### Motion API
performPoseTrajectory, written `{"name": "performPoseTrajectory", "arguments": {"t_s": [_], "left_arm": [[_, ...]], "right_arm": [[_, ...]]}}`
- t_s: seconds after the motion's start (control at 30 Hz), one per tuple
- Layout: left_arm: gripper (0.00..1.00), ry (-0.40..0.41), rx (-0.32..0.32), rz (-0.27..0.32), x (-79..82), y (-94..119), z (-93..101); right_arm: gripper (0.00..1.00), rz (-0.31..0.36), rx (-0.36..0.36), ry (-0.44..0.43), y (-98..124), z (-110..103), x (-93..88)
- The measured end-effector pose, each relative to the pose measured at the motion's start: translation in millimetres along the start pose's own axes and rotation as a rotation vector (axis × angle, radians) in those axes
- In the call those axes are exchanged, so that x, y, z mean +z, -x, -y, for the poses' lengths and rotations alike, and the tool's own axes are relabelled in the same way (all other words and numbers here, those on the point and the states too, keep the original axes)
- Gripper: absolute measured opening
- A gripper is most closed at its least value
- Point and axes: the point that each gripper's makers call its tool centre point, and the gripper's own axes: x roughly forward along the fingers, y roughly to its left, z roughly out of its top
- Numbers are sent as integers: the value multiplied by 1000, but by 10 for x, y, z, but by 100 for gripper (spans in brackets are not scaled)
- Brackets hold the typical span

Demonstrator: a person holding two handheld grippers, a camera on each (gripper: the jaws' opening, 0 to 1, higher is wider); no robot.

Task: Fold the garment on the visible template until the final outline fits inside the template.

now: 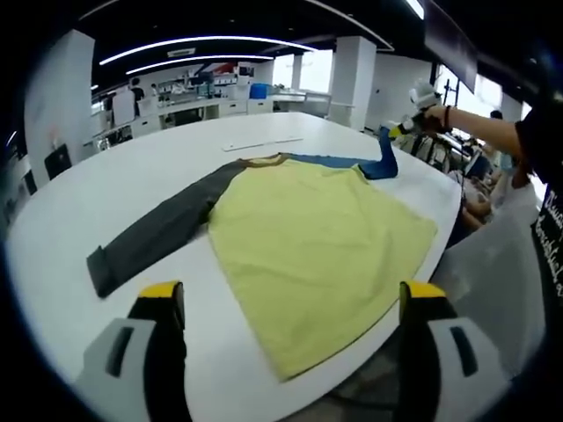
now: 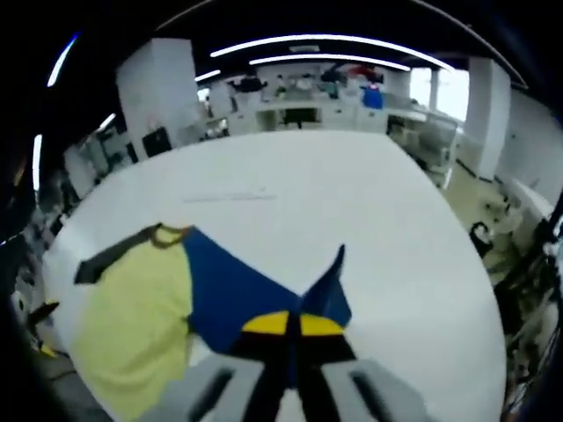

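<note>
A shirt with a yellow body point(image 1: 308, 237), a grey sleeve point(image 1: 158, 233) and a blue sleeve point(image 1: 339, 161) lies flat on the white table point(image 1: 106, 185). My left gripper point(image 1: 292, 294) is open wide, its yellow-tipped jaws low over the shirt's near hem with nothing between them. At the far right, my right gripper point(image 1: 412, 123), held by a person's hand, lifts the blue sleeve's end point(image 1: 384, 151) off the table. In the right gripper view, my right gripper point(image 2: 290, 323) is shut on the blue sleeve point(image 2: 229, 290); the yellow body point(image 2: 132, 325) and grey sleeve point(image 2: 114, 251) lie to the left.
A thin pale strip point(image 1: 262, 141) lies on the table beyond the collar. The shirt's hem reaches the table's near right edge point(image 1: 413, 281). A person's arm point(image 1: 493, 132) reaches in from the right. Benches and pillars point(image 1: 352, 79) stand far behind.
</note>
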Motion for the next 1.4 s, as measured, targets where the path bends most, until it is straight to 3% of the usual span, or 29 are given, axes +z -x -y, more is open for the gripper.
{"name": "performPoseTrajectory", "arguments": {"t_s": [0.3,0.57,1.03,1.4], "left_arm": [[99,4,11,-3,-29,-3,7],[99,-5,21,-10,-43,3,77],[99,33,41,-9,-102,-9,-5],[99,40,41,-19,-163,-13,-60]], "right_arm": [[0,9,61,50,-130,-370,223],[0,-2,116,84,-268,-709,316],[0,-31,172,179,-481,-1144,515],[0,-24,226,190,-678,-1555,653]]}}
